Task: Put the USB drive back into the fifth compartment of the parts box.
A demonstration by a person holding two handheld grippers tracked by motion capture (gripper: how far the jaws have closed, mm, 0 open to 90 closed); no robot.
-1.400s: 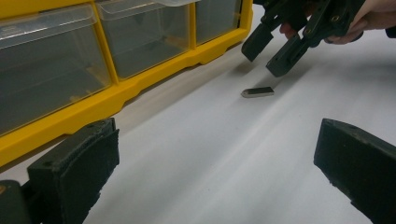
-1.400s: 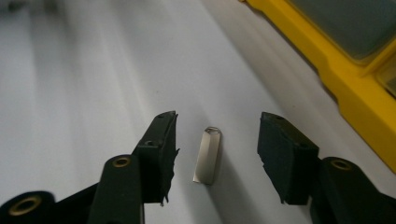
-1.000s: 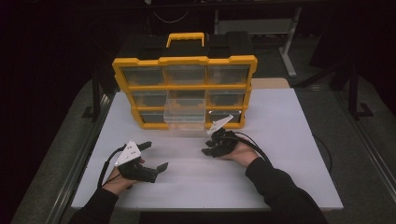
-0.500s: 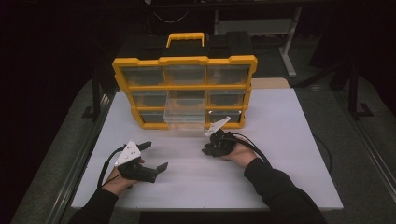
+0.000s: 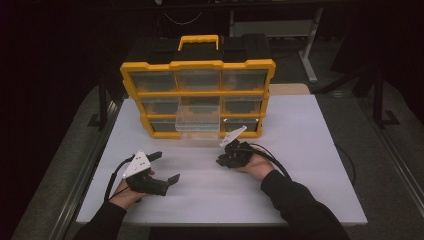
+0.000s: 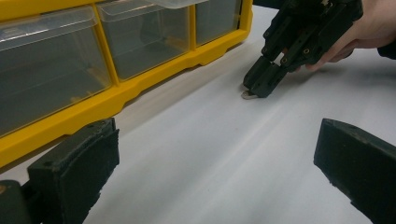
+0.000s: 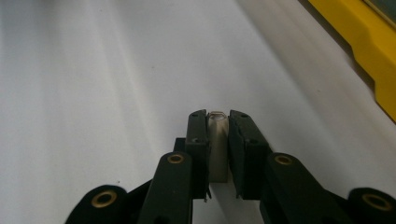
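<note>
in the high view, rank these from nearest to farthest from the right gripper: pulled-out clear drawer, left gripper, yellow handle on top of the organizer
1. Pulled-out clear drawer, just beyond the right gripper, slightly to its left.
2. Left gripper, across the white table toward the left edge.
3. Yellow handle, at the organizer's top, far back.

- The right gripper point(image 7: 218, 122) has just been closing its two black jaws on a small pale flat piece point(image 7: 217, 149), which stands between them.
- White table point(image 7: 93, 93) lies beneath.
- A yellow organizer point(image 7: 359, 42) edge crosses the far right corner.
</note>
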